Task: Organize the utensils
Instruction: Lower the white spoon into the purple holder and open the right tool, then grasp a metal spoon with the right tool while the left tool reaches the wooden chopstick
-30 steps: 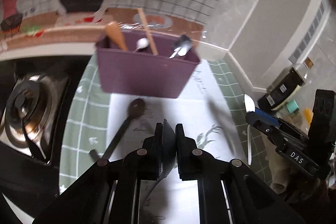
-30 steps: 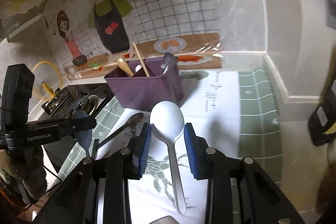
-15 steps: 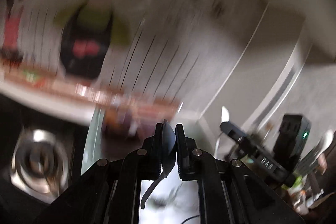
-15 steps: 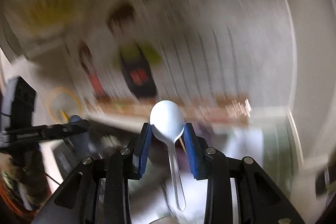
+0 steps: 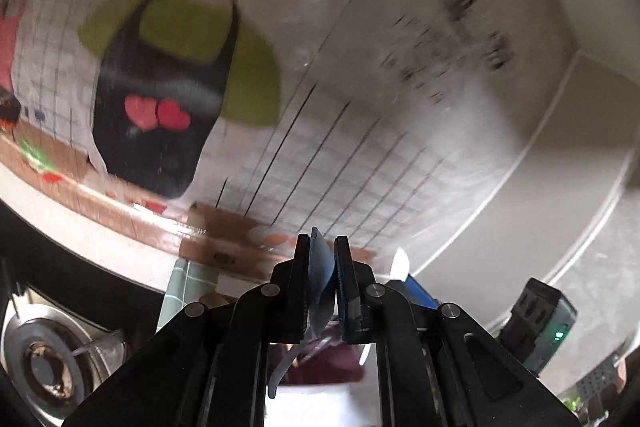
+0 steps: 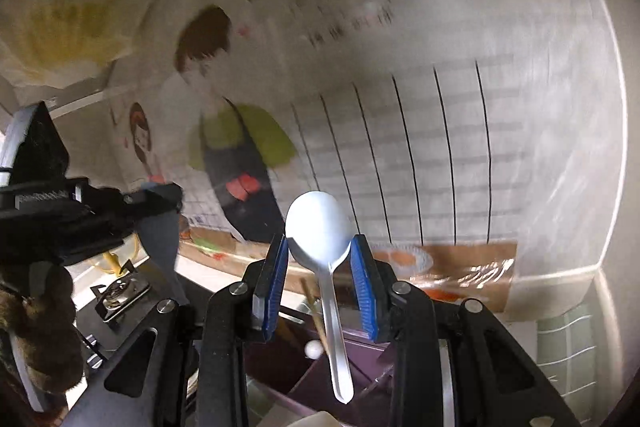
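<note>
In the left wrist view my left gripper [image 5: 322,255] is shut on a grey-blue spoon [image 5: 320,283], held edge-on with its handle hanging down. Under it, between the fingers, shows the purple utensil caddy [image 5: 332,363]. In the right wrist view my right gripper [image 6: 320,255] is shut on a white plastic spoon [image 6: 318,231], bowl up between the blue pads [image 6: 276,287], handle pointing down over the purple caddy [image 6: 360,363]. Wooden sticks [image 6: 316,319] and a white-tipped utensil [image 6: 314,349] stand in the caddy. The left gripper [image 6: 100,215] with its grey-blue spoon [image 6: 160,231] is at the left.
A wall with a cartoon kitchen poster [image 6: 240,155] fills most of both views, close ahead. A gas stove burner [image 5: 44,367] lies at the lower left. The other gripper [image 5: 412,287] is close on the right in the left wrist view. A green-checked mat [image 6: 568,355] covers the counter.
Both grippers have risen and tipped upward with their spoons. The caddy, ahead on the counter before, now sits low beneath the fingers, and the wall fills the views.
</note>
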`<state>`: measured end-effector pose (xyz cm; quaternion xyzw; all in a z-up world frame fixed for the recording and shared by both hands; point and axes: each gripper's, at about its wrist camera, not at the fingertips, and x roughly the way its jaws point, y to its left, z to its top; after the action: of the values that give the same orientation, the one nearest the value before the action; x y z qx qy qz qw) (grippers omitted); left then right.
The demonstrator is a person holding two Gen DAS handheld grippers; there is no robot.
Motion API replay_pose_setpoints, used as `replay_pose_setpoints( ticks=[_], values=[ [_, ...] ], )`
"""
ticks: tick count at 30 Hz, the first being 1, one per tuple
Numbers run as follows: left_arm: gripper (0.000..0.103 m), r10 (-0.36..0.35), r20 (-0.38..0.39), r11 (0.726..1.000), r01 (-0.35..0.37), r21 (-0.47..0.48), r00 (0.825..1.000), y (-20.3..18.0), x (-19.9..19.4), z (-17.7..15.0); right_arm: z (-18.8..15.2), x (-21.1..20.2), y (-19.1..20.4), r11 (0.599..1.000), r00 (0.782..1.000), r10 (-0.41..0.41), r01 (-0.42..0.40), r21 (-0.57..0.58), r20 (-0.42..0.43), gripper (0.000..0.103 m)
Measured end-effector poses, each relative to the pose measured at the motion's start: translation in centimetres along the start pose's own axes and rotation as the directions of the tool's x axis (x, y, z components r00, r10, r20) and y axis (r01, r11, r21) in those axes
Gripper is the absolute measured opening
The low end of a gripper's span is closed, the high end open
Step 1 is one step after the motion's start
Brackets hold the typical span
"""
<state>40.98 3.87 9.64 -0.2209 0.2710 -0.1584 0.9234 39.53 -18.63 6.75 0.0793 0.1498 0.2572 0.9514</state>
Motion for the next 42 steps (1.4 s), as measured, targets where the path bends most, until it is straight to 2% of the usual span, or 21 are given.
replay_pose_setpoints(
  ticks=[5, 10, 12, 13, 14, 15, 16, 19, 22, 25, 28, 31, 36, 39, 42],
  values=[
    [0.012, 0.016, -0.01, 1.0, -0.016, -0.007, 1.0, 1.3, 3.5, -0.4, -1.5, 2.3, -2.3, 0.999, 1.0, -0.007, 0.008, 0.052, -0.028, 0.03],
    [0.012, 0.033, -0.015, 0.999, -0.033, -0.01, 0.999, 1.9, 4.7, -1.5, -3.0, 3.4, -2.5, 0.999, 0.997, -0.011, 0.014, 0.038, -0.07, 0.03],
    [0.015, 0.031, -0.033, 0.999, -0.031, -0.008, 0.999, 2.4, 5.2, -2.2, -3.9, 4.0, -2.9, 0.999, 0.994, 0.008, -0.002, 0.048, -0.107, 0.031],
    [0.023, 0.034, -0.062, 0.999, -0.034, 0.001, 0.997, 2.7, 5.6, -2.8, -4.2, 4.0, -3.0, 0.998, 0.991, 0.024, -0.017, 0.06, -0.132, 0.032],
    [0.037, 0.056, -0.093, 0.998, -0.055, 0.006, 0.994, 3.0, 6.0, -3.5, -4.7, 4.1, -3.2, 0.996, 0.985, 0.046, -0.033, 0.082, -0.169, 0.032],
    [0.043, 0.067, -0.106, 0.998, -0.067, 0.005, 0.992, 3.2, 6.0, -3.9, -5.0, 4.1, -3.5, 0.994, 0.978, 0.054, -0.033, 0.107, -0.2, 0.032],
    [0.052, 0.074, -0.121, 0.997, -0.075, -0.007, 0.99, 3.6, 5.9, -4.4, -5.2, 3.6, -3.7, 0.992, 0.976, 0.047, -0.02, 0.128, -0.212, 0.034],
    [0.053, 0.112, -0.124, 0.993, -0.114, -0.013, 0.986, 3.6, 4.4, -4.9, -4.8, 1.1, -3.5, 0.989, 0.98, 0.021, 0.008, 0.145, -0.197, 0.035],
    [0.053, 0.12, -0.1, 0.992, -0.123, -0.015, 0.988, 3.1, 1.3, -5.2, -3.7, -2.7, -2.3, 0.994, 0.986, 0.004, 0.014, 0.104, -0.167, 0.036],
    [0.054, 0.136, -0.085, 0.991, -0.137, 0.004, 0.987, 2.4, -1.9, -5.8, -3.4, -5.1, -0.5, 0.999, 0.977, -0.029, 0.034, 0.023, -0.212, 0.036],
    [0.054, 0.171, -0.106, 0.985, -0.168, 0.039, 0.98, 2.1, -4.3, -7.6, -5.0, -6.0, 0.9, 0.998, 0.948, -0.046, 0.034, -0.043, -0.315, 0.036],
    [0.054, 0.2, -0.151, 0.98, -0.195, 0.047, 0.968, 2.4, -5.9, -10.0, -8.0, -6.3, 2.7, 0.994, 0.907, -0.048, 0.002, -0.109, -0.418, 0.036],
    [0.054, 0.228, -0.21, 0.974, -0.225, 0.039, 0.951, 3.8, -8.9, -14.9, -13.9, -6.5, 5.5, 0.972, 0.825, -0.045, -0.093, -0.214, -0.564, 0.036],
    [0.054, 0.282, -0.235, 0.959, -0.28, 0.044, 0.93, 4.8, -11.0, -18.0, -16.7, -6.9, 7.1, 0.958, 0.781, -0.006, -0.174, -0.227, -0.625, 0.036],
    [0.054, 0.333, -0.251, 0.941, -0.337, 0.028, 0.909, 5.6, -12.8, -20.0, -18.8, -7.0, 8.3, 0.953, 0.737, 0.056, -0.241, -0.185, -0.673, 0.036]
  ],
)
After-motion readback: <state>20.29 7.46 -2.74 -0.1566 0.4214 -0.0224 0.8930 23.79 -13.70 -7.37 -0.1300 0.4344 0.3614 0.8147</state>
